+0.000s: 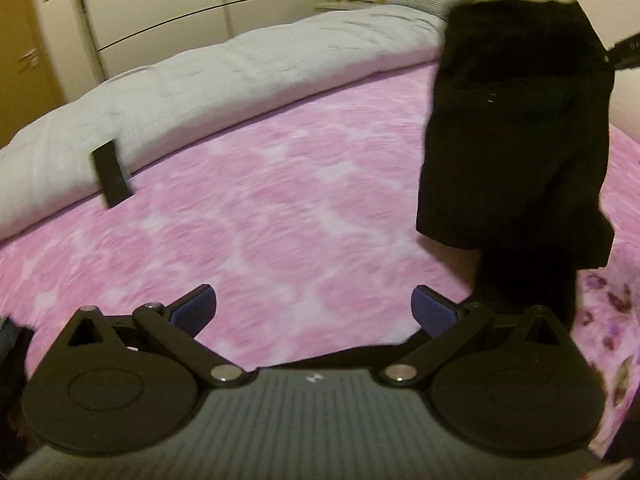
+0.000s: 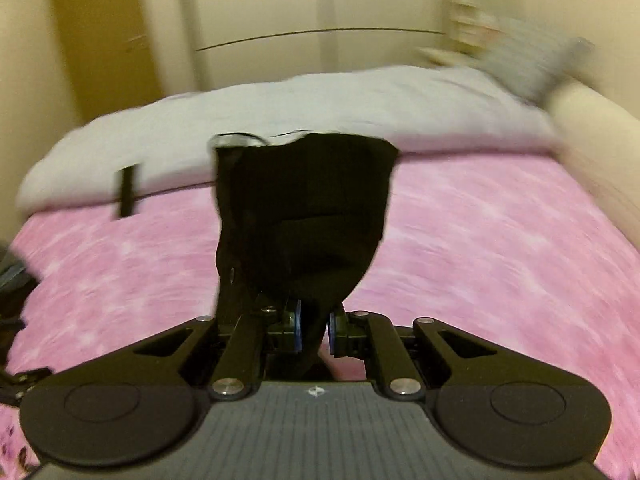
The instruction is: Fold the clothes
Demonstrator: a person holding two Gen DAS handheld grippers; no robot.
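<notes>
Right claw (image 2: 313,330) is clamped on a bunched fold of the black garment (image 2: 304,208), which hangs lifted above the pink blanket (image 2: 500,240) on the bed. Left claw (image 1: 314,308) has its pads spread wide, nothing between them, over the blanket to the garment's left. Small black strip (image 1: 112,178) lies at the grey duvet (image 1: 240,68) edge.

garment (image 2: 304,216) hangs above the bed (image 2: 480,248); folded duvet (image 2: 360,112) lies behind, wardrobe (image 2: 320,20) beyond it.
</notes>
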